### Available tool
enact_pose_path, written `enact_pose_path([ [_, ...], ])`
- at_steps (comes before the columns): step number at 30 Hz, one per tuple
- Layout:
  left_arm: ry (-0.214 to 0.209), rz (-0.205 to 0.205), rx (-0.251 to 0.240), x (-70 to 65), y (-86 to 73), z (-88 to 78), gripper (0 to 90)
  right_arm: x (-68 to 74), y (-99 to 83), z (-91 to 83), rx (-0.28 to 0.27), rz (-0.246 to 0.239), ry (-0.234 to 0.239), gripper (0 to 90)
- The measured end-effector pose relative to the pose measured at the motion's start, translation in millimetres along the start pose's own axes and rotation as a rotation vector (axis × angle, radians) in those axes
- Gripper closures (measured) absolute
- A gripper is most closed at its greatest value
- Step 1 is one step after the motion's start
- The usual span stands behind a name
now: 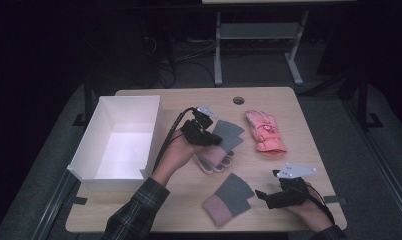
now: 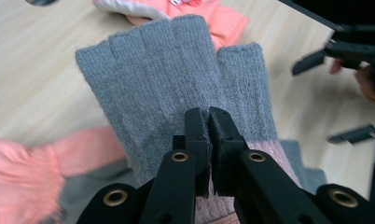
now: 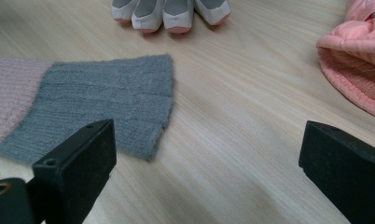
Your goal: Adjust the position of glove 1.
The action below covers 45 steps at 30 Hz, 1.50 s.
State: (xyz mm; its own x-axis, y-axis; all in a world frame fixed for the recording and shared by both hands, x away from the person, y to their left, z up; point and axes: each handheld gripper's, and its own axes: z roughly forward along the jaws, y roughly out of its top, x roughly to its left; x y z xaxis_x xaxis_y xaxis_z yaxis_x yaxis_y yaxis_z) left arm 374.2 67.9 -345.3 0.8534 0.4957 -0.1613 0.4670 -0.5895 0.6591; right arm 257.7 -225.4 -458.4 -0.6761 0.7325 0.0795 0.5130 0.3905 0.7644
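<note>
My left gripper (image 1: 212,138) is shut on a grey knit fingerless glove (image 1: 230,134) with a pink cuff and holds it just above the middle of the table. In the left gripper view the jaws pinch the grey fabric (image 2: 176,79) near the cuff, at the gripper (image 2: 209,116). The matching grey and pink glove (image 1: 228,199) lies flat near the front edge. My right gripper (image 1: 267,185) rests open just to its right with nothing between its jaws. In the right gripper view that glove (image 3: 106,100) lies to the left of the gripper (image 3: 206,158).
A white open box (image 1: 89,150) stands at the table's left. A salmon-pink padded glove (image 1: 265,131) lies right of centre. Another pink and white padded glove (image 1: 214,159) lies under my left hand. The table has a round cable hole (image 1: 238,100) at the back.
</note>
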Motion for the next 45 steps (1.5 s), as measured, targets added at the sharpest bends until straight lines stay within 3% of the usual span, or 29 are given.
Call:
enact_pose_path([
  [10, -0.028, 0.004, 0.006, -26.3, -28.6, -2.3, 87.0, -3.1, -0.5, 0.4, -0.002, 0.006, -0.007, 3.6],
  [20, -0.049, 0.011, 0.006, -49.5, -45.9, -0.8, 87.0, -4.4, -0.7, 0.4, 0.001, 0.014, -0.013, 3.6],
  [33, -0.087, 0.061, 0.085, -70.6, -64.5, 15.4, 87.0, -5.9, -1.0, 0.4, 0.002, 0.014, -0.019, 3.6],
  [36, -0.084, 0.049, 0.087, -73.6, -67.6, 20.1, 86.9, -5.8, -0.9, 0.2, 0.004, 0.016, -0.019, 3.6],
  [45, -0.102, 0.086, 0.119, -84.3, -69.8, 31.2, 86.9, -6.4, -0.9, -0.1, 0.003, 0.015, -0.025, 3.6],
])
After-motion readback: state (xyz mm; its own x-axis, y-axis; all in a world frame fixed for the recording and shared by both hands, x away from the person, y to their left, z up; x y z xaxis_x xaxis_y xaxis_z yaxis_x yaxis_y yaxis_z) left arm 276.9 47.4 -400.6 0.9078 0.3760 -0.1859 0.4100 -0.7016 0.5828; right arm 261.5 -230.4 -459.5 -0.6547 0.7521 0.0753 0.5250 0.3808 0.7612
